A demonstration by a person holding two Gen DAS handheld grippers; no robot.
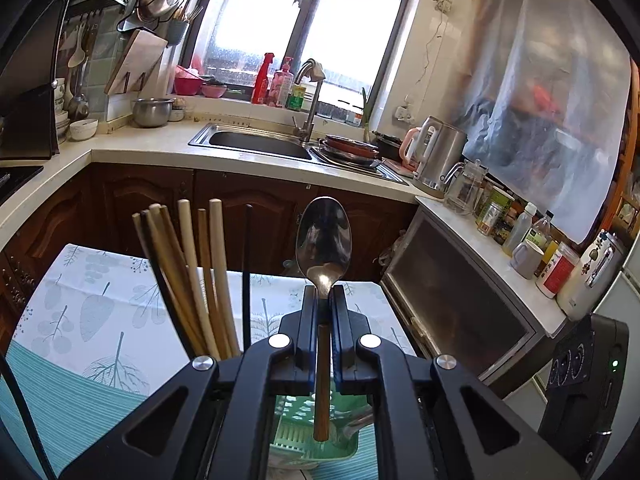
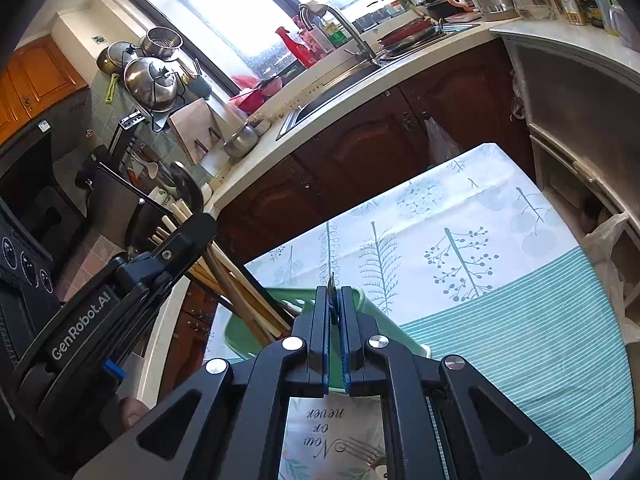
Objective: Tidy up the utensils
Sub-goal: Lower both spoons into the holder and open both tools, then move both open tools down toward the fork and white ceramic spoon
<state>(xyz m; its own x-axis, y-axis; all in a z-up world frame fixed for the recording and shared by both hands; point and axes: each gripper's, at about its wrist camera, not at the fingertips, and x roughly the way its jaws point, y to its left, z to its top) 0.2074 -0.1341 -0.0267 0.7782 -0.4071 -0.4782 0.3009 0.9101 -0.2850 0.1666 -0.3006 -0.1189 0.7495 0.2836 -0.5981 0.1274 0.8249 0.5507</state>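
While left claw (image 1: 323, 294) pinches a wooden-handled spoon (image 1: 324, 240) upright above the green basket (image 1: 298, 436), chopsticks (image 1: 192, 276) stand beside it. Right claw (image 2: 333, 300) is pressed on a thin dark utensil (image 2: 331, 285), type unclear.

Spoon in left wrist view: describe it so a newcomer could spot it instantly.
Start at the patterned tablecloth before the dark kitchen cabinets, then find the left gripper at the bottom centre. The spoon stands upright, clamped in its jaws. Unlike the plain chopsticks bunched to its left, it has a shiny metal bowl on top and a brown wooden handle below.
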